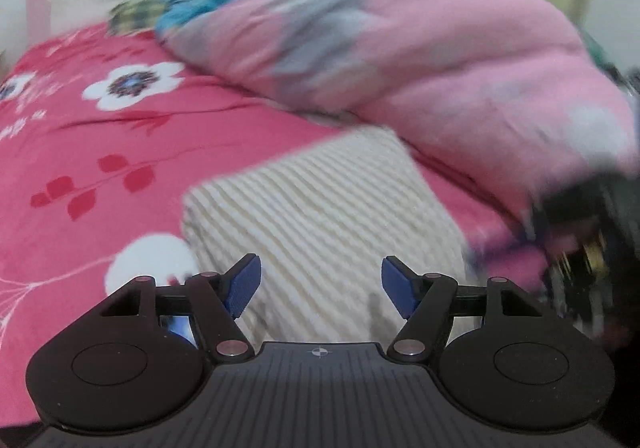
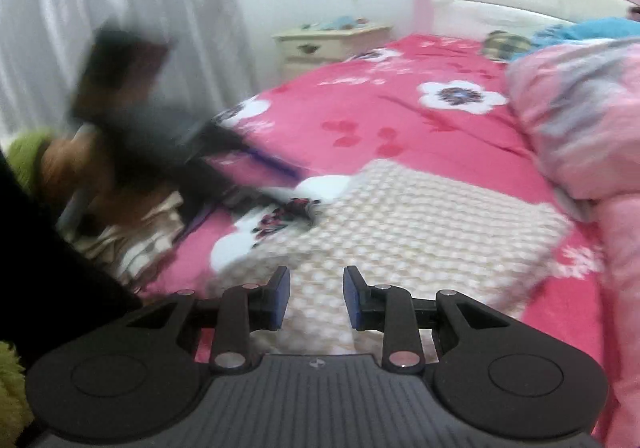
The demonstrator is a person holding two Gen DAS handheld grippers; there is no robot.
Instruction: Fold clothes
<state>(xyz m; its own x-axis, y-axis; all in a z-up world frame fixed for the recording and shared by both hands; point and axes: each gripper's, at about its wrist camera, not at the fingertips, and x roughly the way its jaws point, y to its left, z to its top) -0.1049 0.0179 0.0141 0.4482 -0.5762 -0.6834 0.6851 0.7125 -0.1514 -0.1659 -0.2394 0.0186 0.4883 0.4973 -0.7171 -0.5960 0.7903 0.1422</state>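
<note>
No text, label, brand or number can be read in either view. The only sign is a small white crosshair mark, a circle quartered by a cross, on the ribbed dark body of the left gripper (image 1: 321, 286), at the middle of its front edge between the two arms; the same mark sits in the same place on the right gripper (image 2: 316, 298), smaller and fainter. The flowers and leaves printed on the pink bedsheet (image 1: 100, 135) are pattern only, with no lettering. Both views are blurred by motion, so fine print, if any, cannot be told.
</note>
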